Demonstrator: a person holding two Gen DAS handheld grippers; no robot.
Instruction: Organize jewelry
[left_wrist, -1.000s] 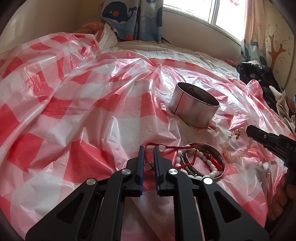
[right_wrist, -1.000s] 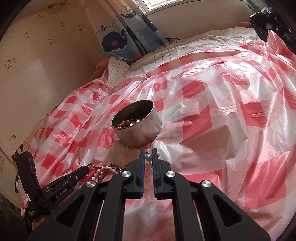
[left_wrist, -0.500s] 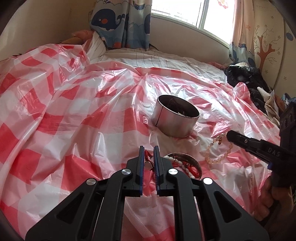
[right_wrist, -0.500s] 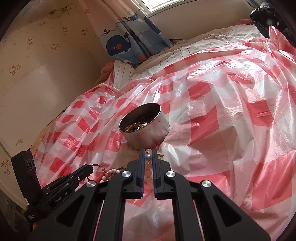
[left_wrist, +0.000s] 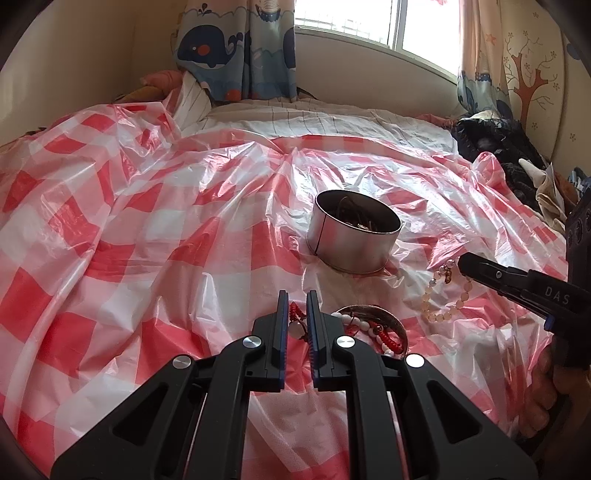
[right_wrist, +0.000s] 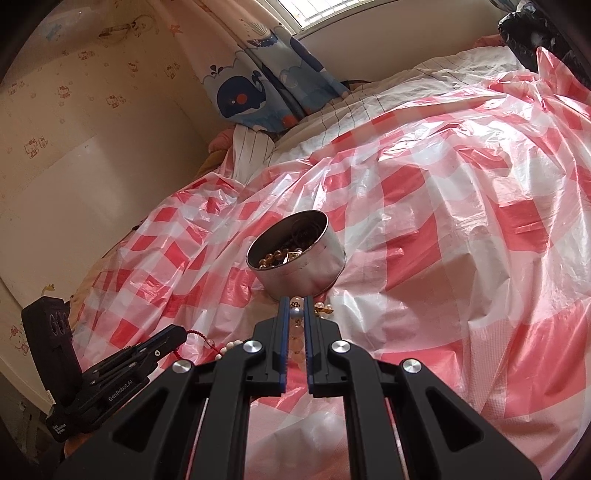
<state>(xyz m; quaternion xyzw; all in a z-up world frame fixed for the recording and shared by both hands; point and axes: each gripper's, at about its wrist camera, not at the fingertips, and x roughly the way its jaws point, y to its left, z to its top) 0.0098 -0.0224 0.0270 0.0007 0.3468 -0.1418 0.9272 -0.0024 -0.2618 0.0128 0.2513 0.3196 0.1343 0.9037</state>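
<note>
A round metal tin (left_wrist: 354, 236) (right_wrist: 299, 258) with bead jewelry inside stands on the red-and-white checked plastic sheet (left_wrist: 147, 229). In front of it lies a shallow metal lid (left_wrist: 388, 317) holding white beads and red cords. My left gripper (left_wrist: 296, 306) (right_wrist: 181, 332) is shut on a red cord bracelet (left_wrist: 295, 310) that trails into the lid. My right gripper (right_wrist: 295, 308) (left_wrist: 463, 261) is shut on a pale bead bracelet (left_wrist: 439, 295) (right_wrist: 295, 314), just in front of the tin.
The sheet covers a bed with striped bedding (left_wrist: 332, 118) at the back. A whale-print curtain (left_wrist: 236, 48) hangs below the window. Dark clothes (left_wrist: 495, 147) are heaped at the right edge. A wall (right_wrist: 92, 166) borders the bed's left side.
My left gripper has risen and drawn back with the red cord bracelet in it, so the tin and lid sit farther off. The right gripper has stayed put on its beads.
</note>
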